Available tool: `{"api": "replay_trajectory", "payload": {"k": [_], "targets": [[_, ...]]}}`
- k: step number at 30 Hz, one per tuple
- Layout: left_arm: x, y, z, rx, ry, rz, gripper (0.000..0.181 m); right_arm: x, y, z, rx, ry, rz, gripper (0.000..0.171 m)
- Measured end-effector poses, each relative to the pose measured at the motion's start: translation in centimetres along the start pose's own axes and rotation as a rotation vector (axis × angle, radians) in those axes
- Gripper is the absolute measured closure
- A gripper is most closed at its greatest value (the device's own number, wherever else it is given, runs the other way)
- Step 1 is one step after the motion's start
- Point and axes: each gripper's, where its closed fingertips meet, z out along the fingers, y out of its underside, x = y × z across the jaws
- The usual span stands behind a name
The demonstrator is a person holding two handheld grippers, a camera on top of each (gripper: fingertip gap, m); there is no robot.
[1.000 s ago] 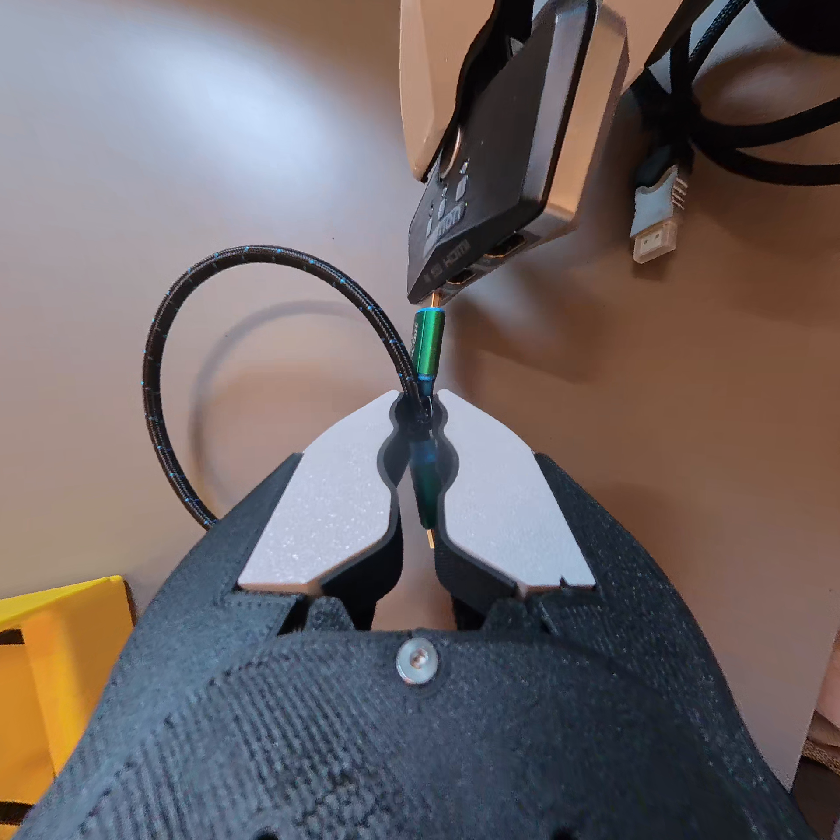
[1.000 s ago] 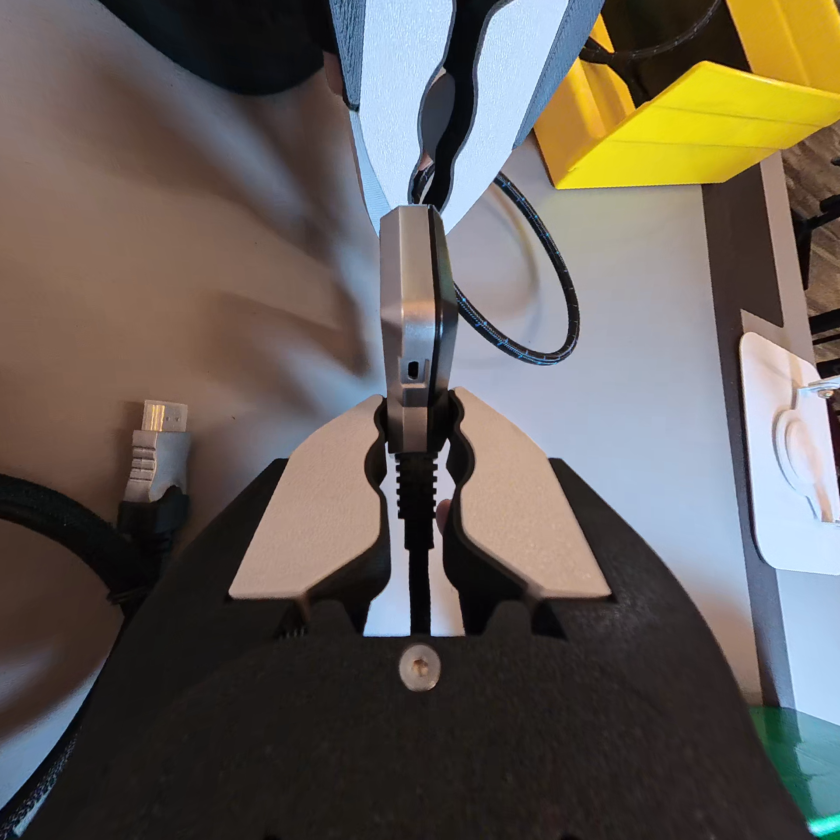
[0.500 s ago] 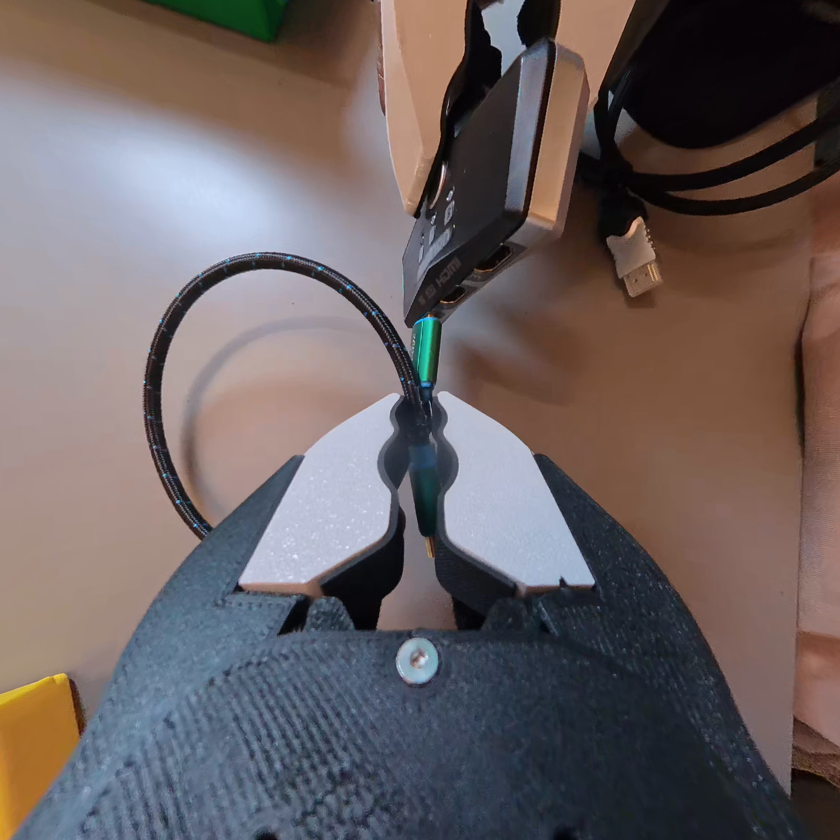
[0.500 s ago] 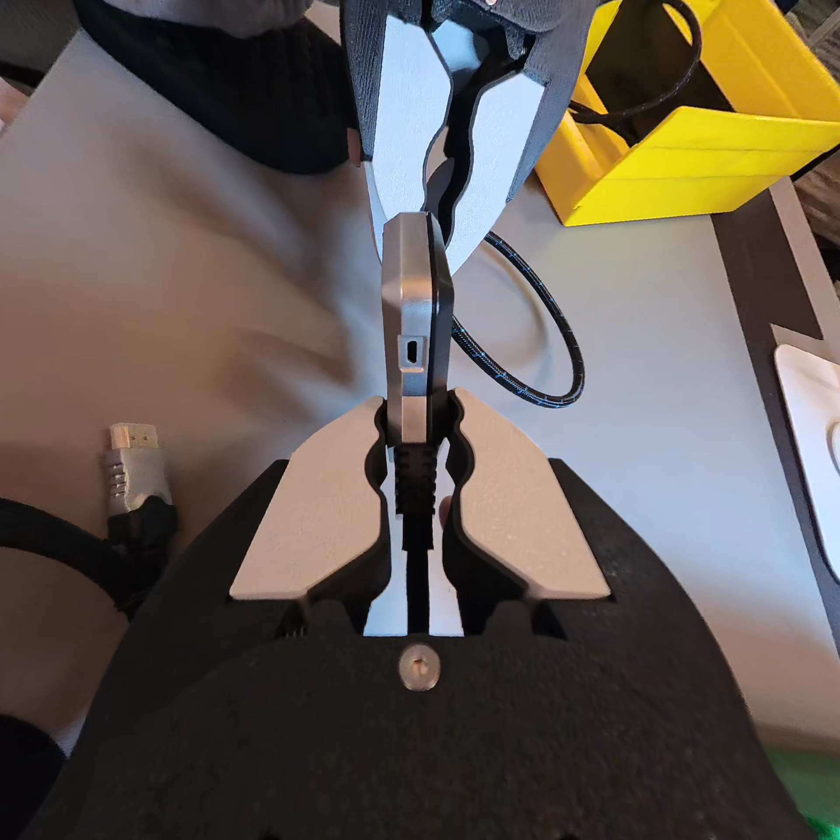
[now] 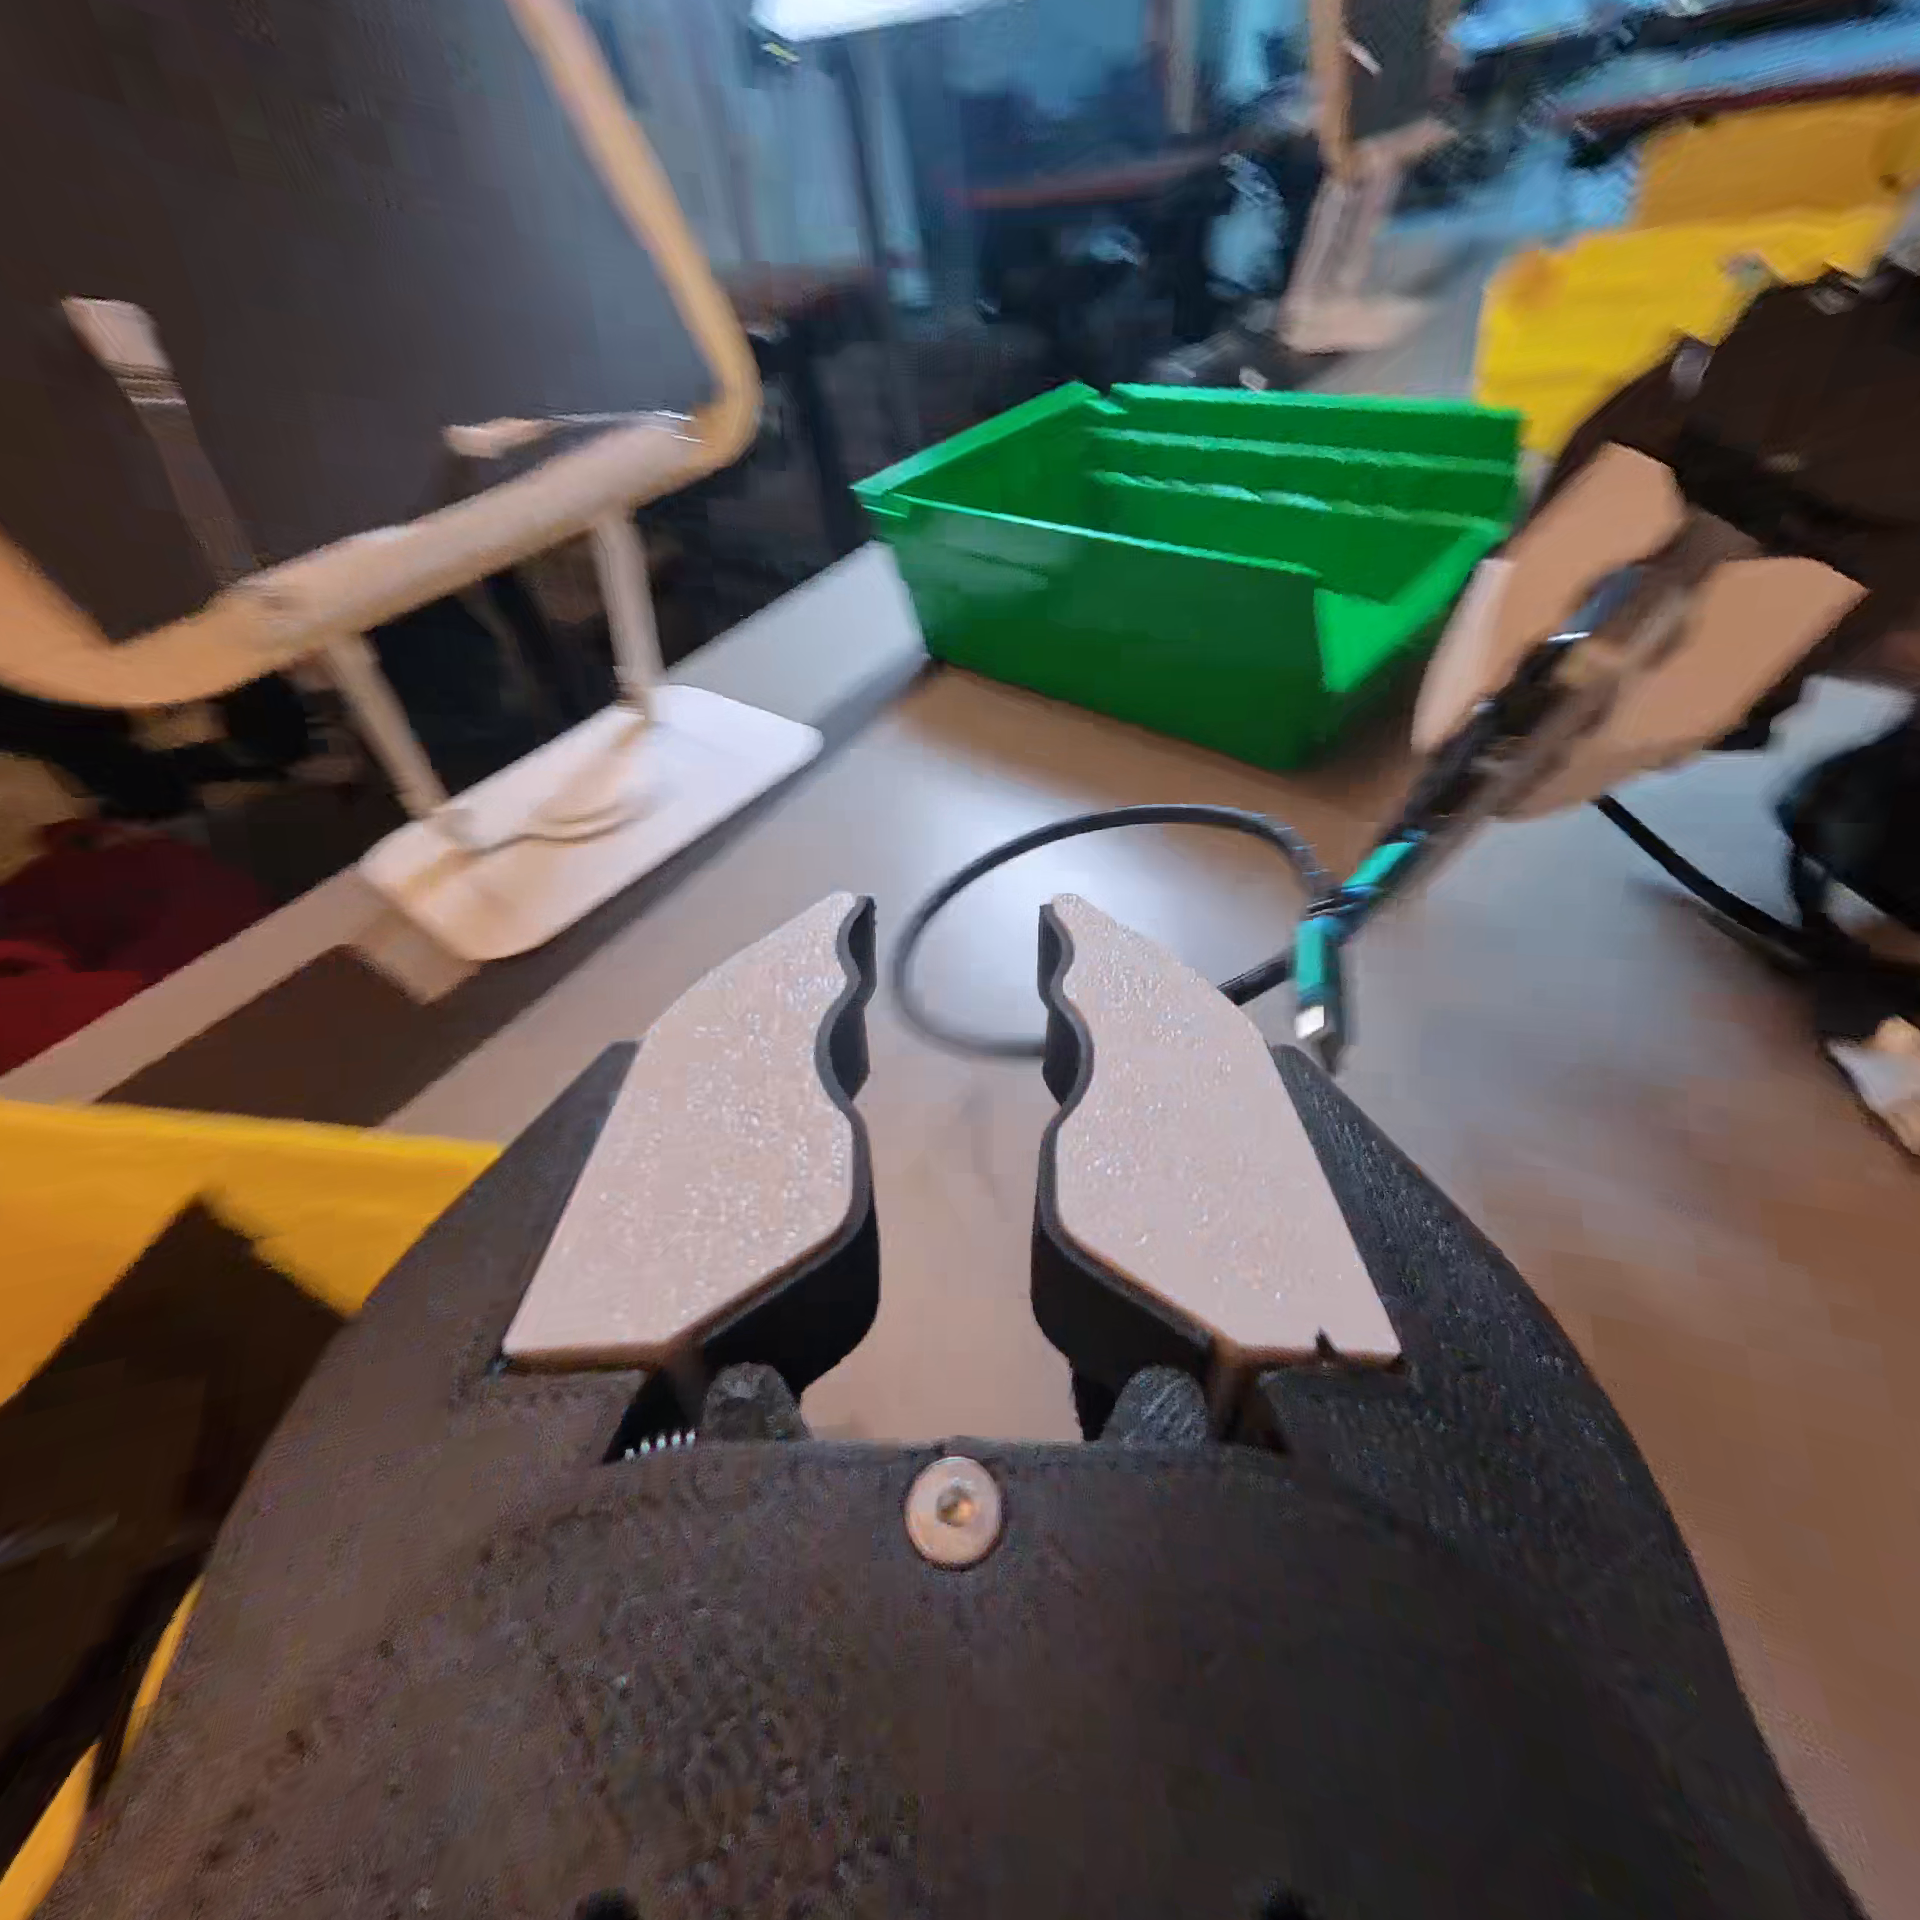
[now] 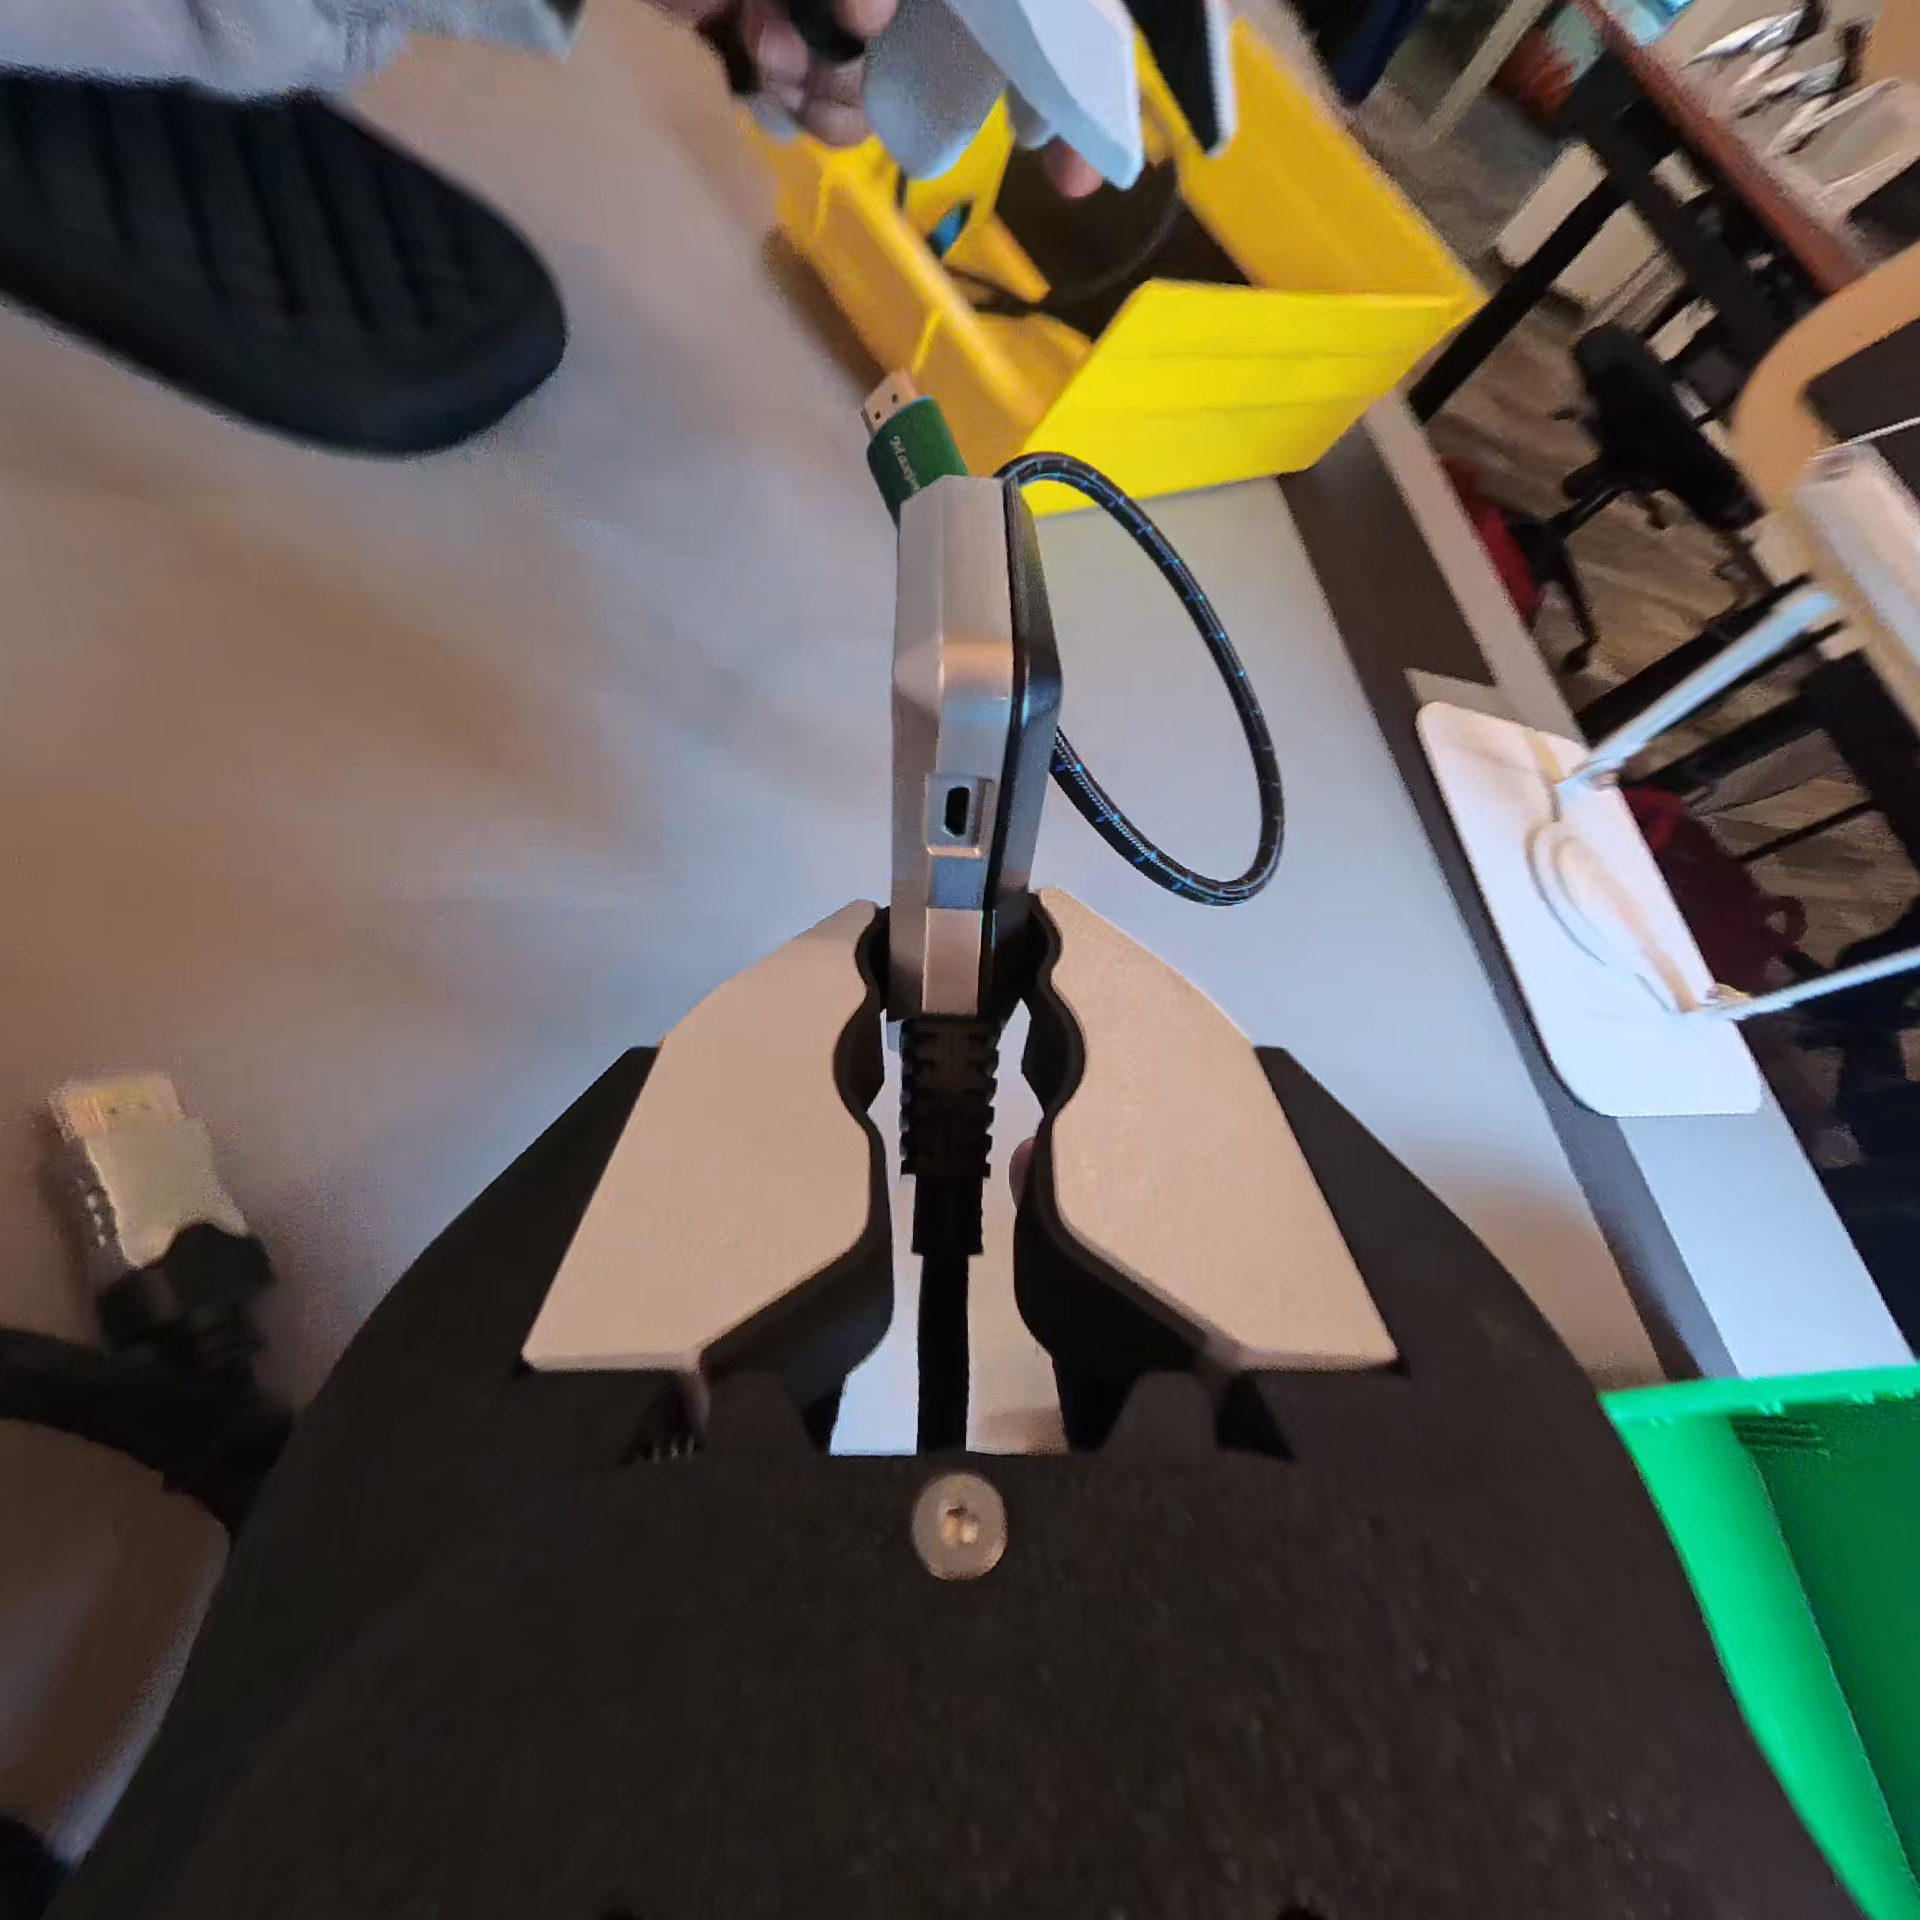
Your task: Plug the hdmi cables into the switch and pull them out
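My right gripper [image 6: 956, 914] is shut on the silver-and-black HDMI switch [image 6: 971, 686] and holds it upright above the table. A short braided cable [image 6: 1231, 727] loops beside the switch. Its free green plug [image 6: 907, 442] sticks out past the switch's far end. In the blurred left wrist view, one green plug [image 5: 1382, 862] sits at the switch's lower edge and the other green plug [image 5: 1314, 966] dangles below it. There the right gripper [image 5: 1600, 644] is at the upper right. My left gripper [image 5: 951, 925] is open, empty and drawn back from the cable [image 5: 1039, 831].
A silver HDMI plug [image 6: 125, 1164] on a thick black cable lies at the left. A yellow bin [image 6: 1195, 364] stands beyond the switch, and a green bin [image 5: 1195, 561] at the table's far side. A white lamp base [image 5: 592, 821] stands near the table's edge. The tips of one gripper are about 20 cm away from the tips of the other.
My left gripper has let go of the green cable, opened and pulled away. The cable now hangs from the switch, which the right gripper still holds.
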Motion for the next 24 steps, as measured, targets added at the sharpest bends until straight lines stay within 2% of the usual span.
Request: {"api": "replay_trajectory", "payload": {"k": [3,6,9,12,15,17,20,22,24], "targets": [[-7.5,1.1,-3.5,0.009,-0.293,-0.062,0.152,1.6,-1.2,-1.3,0.107,0.06,0.057,0.149],[-13.0,5.0,-6.9,-0.149,-0.535,-0.034,0.153,2.4,-1.8,-2.1,0.167,0.091,0.087,0.148],[-14.4,9.3,-7.5,-0.343,-0.565,-0.044,0.152,2.5,-1.6,-2.1,0.174,0.087,0.098,0.148],[-14.4,11.2,-6.7,-0.484,-0.572,-0.013,0.158,2.1,-1.5,-1.6,0.163,0.071,0.093,0.148],[-14.8,14.3,-6.5,-0.705,-0.588,-0.003,0.159,1.7,-1.6,-1.4,0.157,0.058,0.082,0.148],[-14.7,14.8,-6.1,-0.753,-0.56,0.013,0.166,1.6,-1.7,-1.5,0.154,0.06,0.074,0.148],[-14.4,12.5,-6.0,-0.65,-0.549,0.02,0.171,1.7,-2.0,-1.8,0.168,0.067,0.072,0.148],[-13.7,8.0,-6.6,-0.433,-0.54,-0.018,0.173,1.9,-2.1,-2.1,0.181,0.075,0.074,0.148],[-12.0,2.4,-7.8,-0.149,-0.485,-0.084,0.174,2.2,-2.3,-2.4,0.199,0.081,0.084,0.148]]}}
